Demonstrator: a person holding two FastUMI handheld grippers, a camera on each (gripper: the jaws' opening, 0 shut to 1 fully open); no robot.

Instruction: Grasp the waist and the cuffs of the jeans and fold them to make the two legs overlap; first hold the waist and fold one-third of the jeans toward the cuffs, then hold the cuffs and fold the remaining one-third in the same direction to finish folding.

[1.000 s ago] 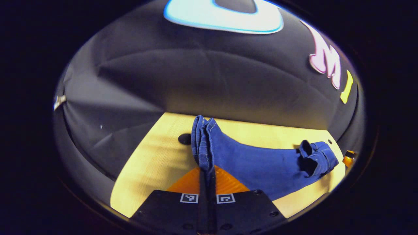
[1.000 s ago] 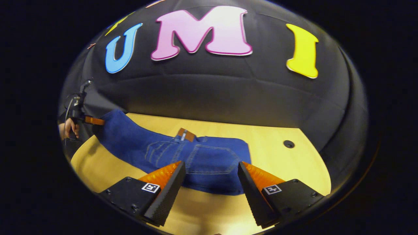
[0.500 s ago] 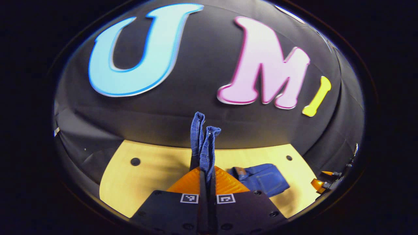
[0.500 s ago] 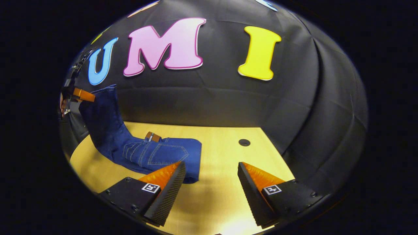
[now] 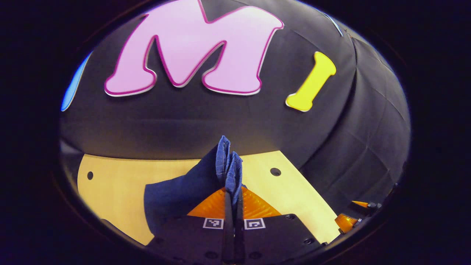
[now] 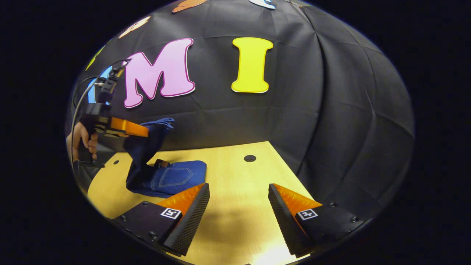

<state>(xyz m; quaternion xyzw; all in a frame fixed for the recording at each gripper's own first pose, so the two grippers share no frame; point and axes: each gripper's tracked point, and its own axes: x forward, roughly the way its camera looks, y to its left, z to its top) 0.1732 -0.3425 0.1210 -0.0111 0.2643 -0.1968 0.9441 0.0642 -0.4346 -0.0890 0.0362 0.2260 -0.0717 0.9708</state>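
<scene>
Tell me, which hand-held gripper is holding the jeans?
The left hand-held gripper: its fingers are pinched shut on the jeans cuffs. The right hand-held gripper is open, with nothing between its fingers.

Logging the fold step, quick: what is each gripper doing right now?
Left gripper: closed on the cuffs of the blue denim jeans, lifted above the wooden table.
Right gripper: open, holding nothing.

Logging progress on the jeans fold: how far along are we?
Done: the waist end lies doubled on the table, back pocket up. In hand: the left gripper is shut on the cuffs of the jeans, lifted above the waist. Left: lay the cuffs down. The right gripper is open, holding nothing.
</scene>
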